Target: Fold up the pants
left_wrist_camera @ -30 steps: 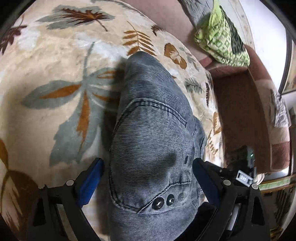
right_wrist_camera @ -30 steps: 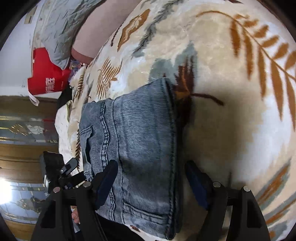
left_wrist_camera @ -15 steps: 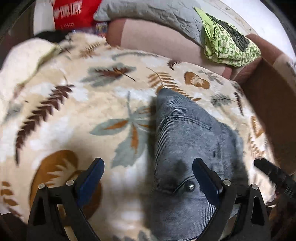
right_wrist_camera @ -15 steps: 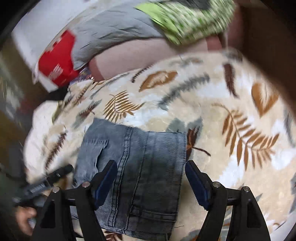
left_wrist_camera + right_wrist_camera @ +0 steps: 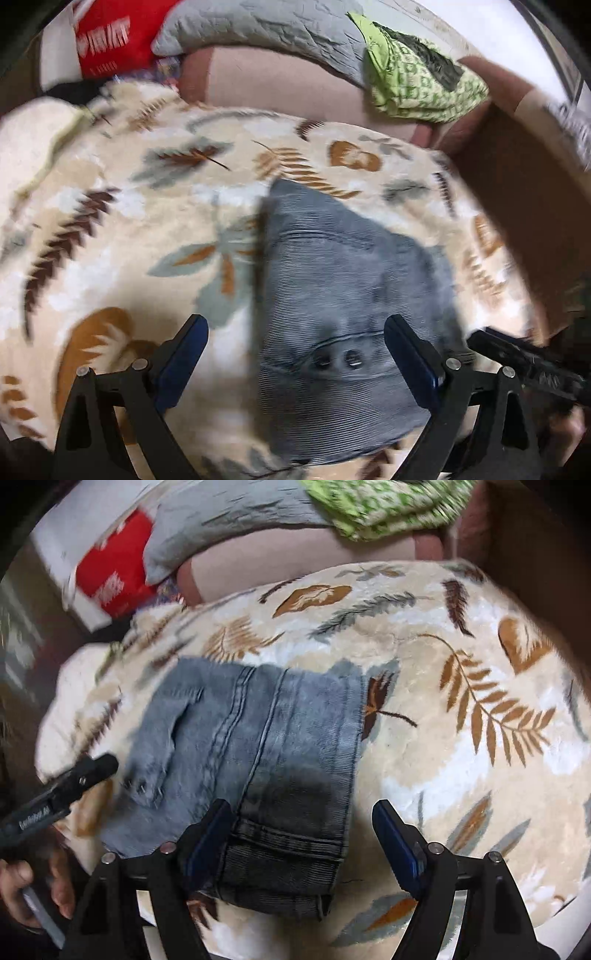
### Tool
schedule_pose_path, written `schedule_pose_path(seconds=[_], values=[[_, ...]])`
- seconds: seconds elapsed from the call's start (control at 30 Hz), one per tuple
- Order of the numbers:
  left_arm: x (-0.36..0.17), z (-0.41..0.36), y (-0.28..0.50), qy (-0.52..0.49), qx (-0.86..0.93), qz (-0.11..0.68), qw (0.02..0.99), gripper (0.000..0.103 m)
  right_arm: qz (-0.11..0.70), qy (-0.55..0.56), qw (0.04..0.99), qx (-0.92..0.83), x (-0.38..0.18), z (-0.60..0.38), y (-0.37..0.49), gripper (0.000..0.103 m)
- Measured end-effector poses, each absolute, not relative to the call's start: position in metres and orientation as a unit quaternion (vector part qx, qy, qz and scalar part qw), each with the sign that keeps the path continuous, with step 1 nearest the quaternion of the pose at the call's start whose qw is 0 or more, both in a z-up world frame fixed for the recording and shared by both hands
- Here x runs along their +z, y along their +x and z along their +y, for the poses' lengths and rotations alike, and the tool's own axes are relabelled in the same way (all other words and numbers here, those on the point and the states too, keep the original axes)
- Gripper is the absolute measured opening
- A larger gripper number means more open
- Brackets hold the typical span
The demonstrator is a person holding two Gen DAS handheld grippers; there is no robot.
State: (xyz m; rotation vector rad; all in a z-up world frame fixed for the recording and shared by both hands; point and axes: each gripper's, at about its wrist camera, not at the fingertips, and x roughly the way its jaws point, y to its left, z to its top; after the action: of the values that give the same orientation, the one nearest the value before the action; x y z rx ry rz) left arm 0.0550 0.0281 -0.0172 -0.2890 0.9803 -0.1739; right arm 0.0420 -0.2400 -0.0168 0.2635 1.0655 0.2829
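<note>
The pants [image 5: 258,768] lie folded small below both tongs. The left tongs [image 5: 295,354] and right tongs [image 5: 303,834] gape wide and hold nothing, so the fold looks done.

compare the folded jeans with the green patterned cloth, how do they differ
The folded jeans are grey-blue denim; the green patterned cloth is bright lime with a white print and a dark patch. The jeans lie flat in a neat rectangle on the leaf-print blanket; the cloth sits bunched up on the pinkish sofa back. The jeans are between both open tools; the cloth lies far from them. Both are fabric, and neither is held.
</note>
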Motion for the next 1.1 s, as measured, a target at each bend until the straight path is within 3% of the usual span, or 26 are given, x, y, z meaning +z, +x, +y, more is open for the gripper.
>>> schedule_pose_path(seconds=[0.27,0.6,0.8,0.9,1.1], values=[[-0.049,0.049,0.097,-0.314,-0.189,0.520,0.772,0.096,0.572,0.315,0.727,0.213,-0.057,-0.283,0.101,0.081],[-0.073,0.040,0.105,-0.289,-0.168,0.551,0.764,0.095,0.601,0.298,0.713,0.207,-0.081,-0.255,0.134,0.081],[-0.068,0.017,0.102,-0.206,-0.149,0.547,0.797,0.095,0.596,0.295,0.716,0.211,-0.081,-0.249,0.133,0.080],[-0.066,0.011,0.101,-0.175,-0.137,0.542,0.810,0.095,0.599,0.286,0.718,0.207,-0.081,-0.251,0.131,0.071],[-0.067,0.008,0.102,-0.155,-0.132,0.542,0.815,0.092,0.602,0.267,0.725,0.202,-0.082,-0.249,0.131,0.063]])
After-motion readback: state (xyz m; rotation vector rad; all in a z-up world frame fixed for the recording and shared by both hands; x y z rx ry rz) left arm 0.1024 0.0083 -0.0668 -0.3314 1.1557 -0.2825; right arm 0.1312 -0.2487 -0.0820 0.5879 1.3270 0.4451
